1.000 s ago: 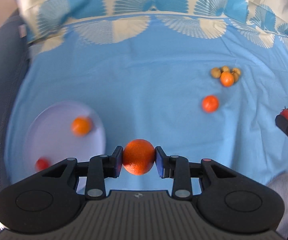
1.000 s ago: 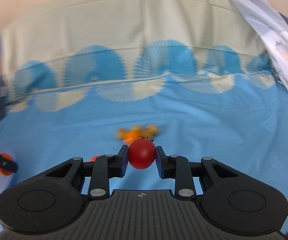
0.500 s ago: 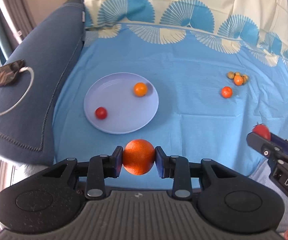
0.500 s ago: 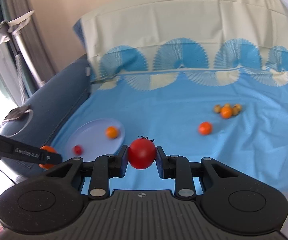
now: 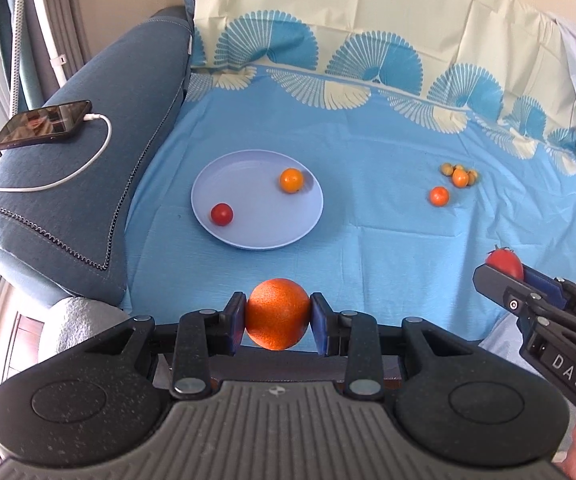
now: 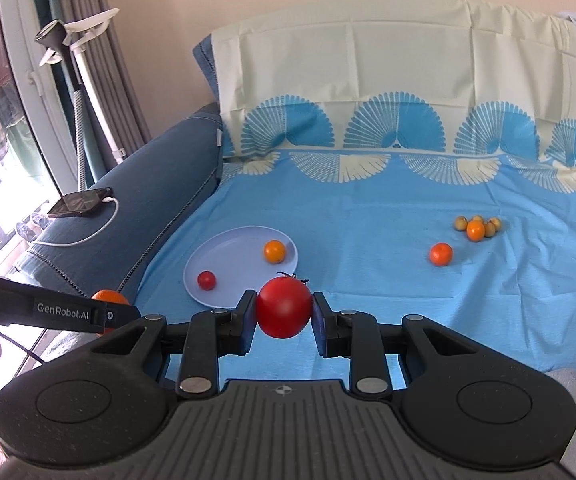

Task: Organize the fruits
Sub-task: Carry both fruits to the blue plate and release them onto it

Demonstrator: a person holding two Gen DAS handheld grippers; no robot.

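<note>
My left gripper (image 5: 277, 314) is shut on a large orange (image 5: 277, 313), held above the near edge of the blue sheet. My right gripper (image 6: 283, 312) is shut on a red tomato (image 6: 283, 312); it also shows in the left wrist view (image 5: 504, 264) at the right. A pale blue plate (image 5: 247, 236) (image 6: 227, 256) lies on the sheet beyond both grippers, holding a small orange (image 5: 291, 180) (image 6: 274, 251) and a small tomato (image 5: 221, 213) (image 6: 206, 280). To the right lie a loose orange (image 5: 439, 196) (image 6: 440, 254) and a cluster of small yellowish fruits around another orange (image 5: 460, 176) (image 6: 476, 228).
A blue sofa armrest (image 5: 79, 184) rises on the left, with a phone (image 5: 43, 124) and white charging cable (image 5: 83, 168) on it. The backrest under the cream cloth (image 6: 408, 48) closes the far side. A curtain and stand (image 6: 75, 80) are at far left.
Both grippers have pulled back and up from the sheet with their fruits, so the plate, armrest and phone have come into view. The grips have not changed.
</note>
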